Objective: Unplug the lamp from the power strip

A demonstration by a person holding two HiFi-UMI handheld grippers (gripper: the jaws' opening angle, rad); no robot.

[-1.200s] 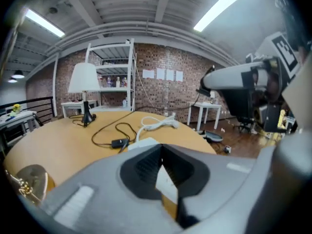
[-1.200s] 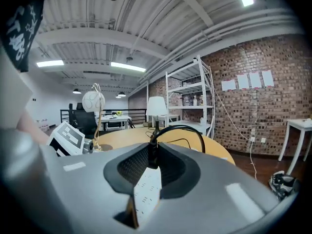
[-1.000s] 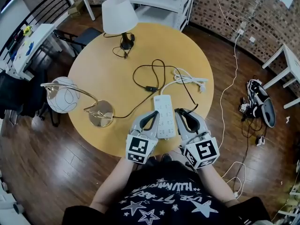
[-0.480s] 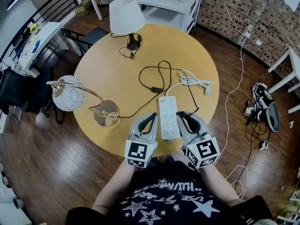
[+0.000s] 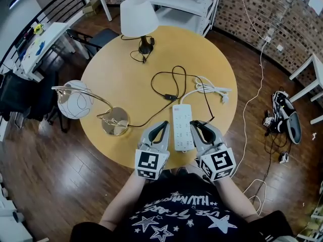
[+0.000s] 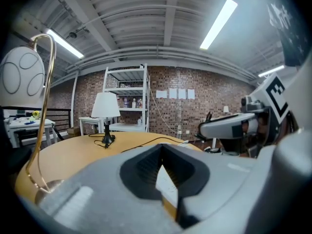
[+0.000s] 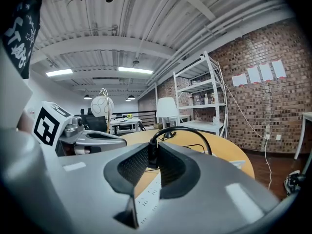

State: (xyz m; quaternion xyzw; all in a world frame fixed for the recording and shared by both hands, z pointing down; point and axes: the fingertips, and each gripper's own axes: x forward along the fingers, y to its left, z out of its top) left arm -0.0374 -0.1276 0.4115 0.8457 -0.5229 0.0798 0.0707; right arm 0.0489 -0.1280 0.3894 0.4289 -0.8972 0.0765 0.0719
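— Where was the power strip (image 5: 182, 126)?

— Flat on the round wooden counter (image 5: 121, 74), near the edge closest to the person, lying lengthwise between the two grippers. Its white cord (image 5: 209, 88) lay coiled farther out on the right.

— And the right gripper (image 5: 195, 125)?

— Just beside the strip's right edge. In the right gripper view its jaws were clamped on a black plug (image 7: 151, 156), one pad on each side, with the black cord (image 7: 195, 133) arching up and away from the top of it. I could not tell whether the prongs were seated in a socket.

— Where did that cord lead?

— In the head view it looped across the middle of the counter, passed a small inline switch (image 5: 170, 96), and ran on toward the base of the gold lamp (image 5: 115, 124), whose globe shade hung past the counter's left edge.

— What about the left gripper (image 5: 162, 126)?

— Just beside the strip's left edge. In its own view the jaws met at the tips with nothing between them; only a sliver of the white strip showed through the gap lower down.

— Anything else on the counter?

— A lamp with a white shade (image 5: 137, 16) stood at the far side, well apart from the strip, its own cord bundled by its base.
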